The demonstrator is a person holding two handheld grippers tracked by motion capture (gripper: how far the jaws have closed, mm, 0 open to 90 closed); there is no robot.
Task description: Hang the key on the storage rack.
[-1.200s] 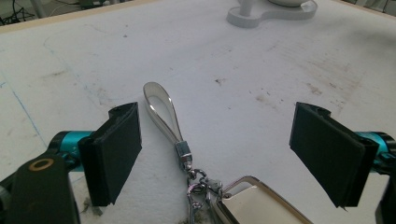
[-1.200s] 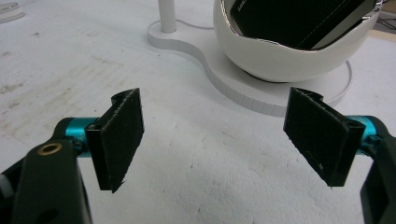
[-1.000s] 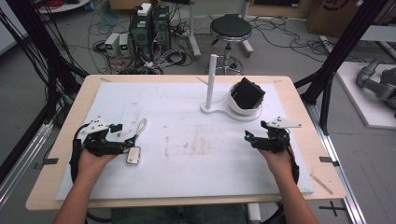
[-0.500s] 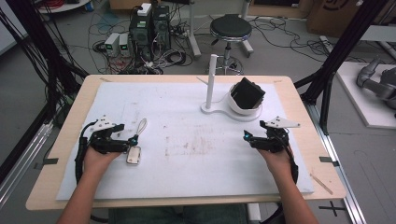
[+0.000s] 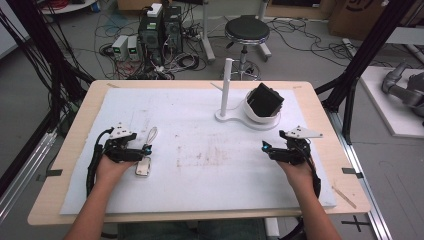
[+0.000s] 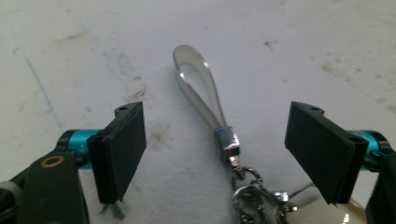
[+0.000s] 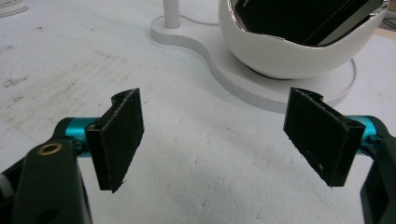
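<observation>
Left gripper (image 6: 215, 154): fingers (image 6: 122, 149) apart, pads clear of everything, jaws just been closing a little. Key fob's strap loop (image 6: 196, 88) lies flat between them, metal clasp (image 6: 227, 140) roughly centred in the gap, chain (image 6: 250, 191) running back toward the white fob body (image 6: 322, 212) near the right-hand pad. No contact between pads and strap.

High view: left gripper (image 5: 148, 150) low over the white mat (image 5: 200, 200), fob (image 5: 143, 167) just beside its tips, loop (image 5: 151, 133) pointing away from the person. Left hand (image 5: 111, 167) behind it on the mat.

Right gripper (image 7: 212, 149): fingers (image 7: 119, 140) wide apart, nothing between them, bare mat underneath. Ahead of it the white stand base (image 7: 252, 81) with a white bowl (image 7: 299, 51) holding a black box (image 7: 299, 16), and the foot of an upright white post (image 7: 172, 11). High view: right gripper (image 5: 265, 146) well apart from the left one, near the stand (image 5: 235, 119), not touching it.

Mat covers most of the wooden bench (image 5: 325, 115).
</observation>
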